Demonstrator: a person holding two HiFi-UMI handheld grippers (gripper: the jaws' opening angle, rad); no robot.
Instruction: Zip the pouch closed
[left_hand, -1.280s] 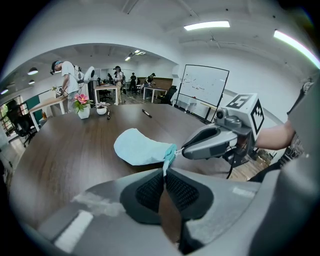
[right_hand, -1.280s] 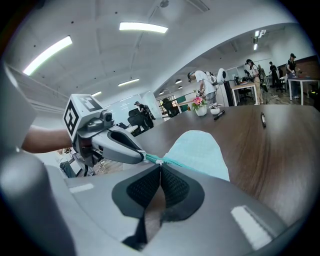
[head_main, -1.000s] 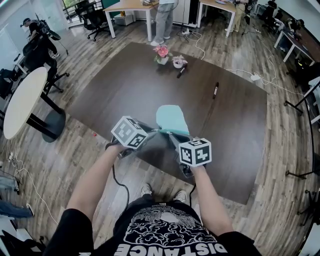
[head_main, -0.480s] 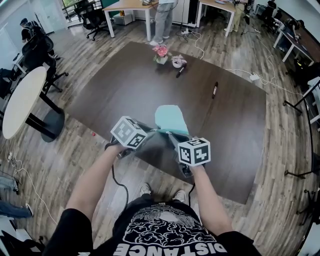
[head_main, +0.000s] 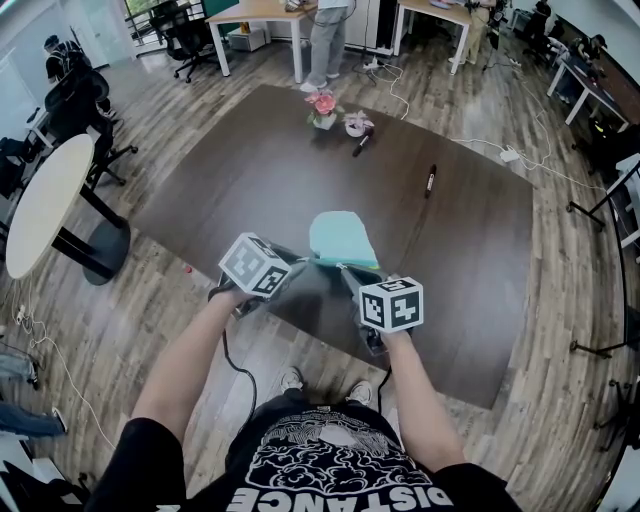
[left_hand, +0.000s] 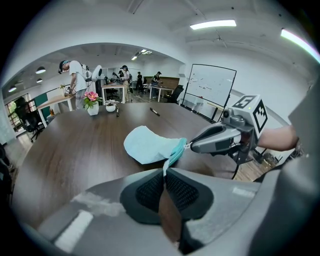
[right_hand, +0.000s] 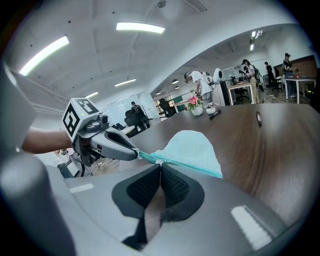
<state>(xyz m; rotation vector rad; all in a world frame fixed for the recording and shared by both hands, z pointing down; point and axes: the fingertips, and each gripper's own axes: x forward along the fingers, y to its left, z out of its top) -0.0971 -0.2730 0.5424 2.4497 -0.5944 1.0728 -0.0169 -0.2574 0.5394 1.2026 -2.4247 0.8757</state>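
**While both grippers hold, the zip waits**

Over the last second, nothing on the worktop (head_main: 250, 170) has shifted. Near its front edge lies the pouch (head_main: 342, 238). Left gripper (left_hand: 164, 172): fingers clamped on the pouch's corner tab. Right gripper (right_hand: 160, 164): fingers clamped on the zip (right_hand: 192, 166), probably its pull. Judgement: the grip is set, and the closing stroke has not begun.

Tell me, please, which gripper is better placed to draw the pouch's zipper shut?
Right, I'd judge. The right gripper is shut on the teal zipper of the pouch, seemingly at its slider, while the left gripper pinches the pouch at its end, anchoring it.
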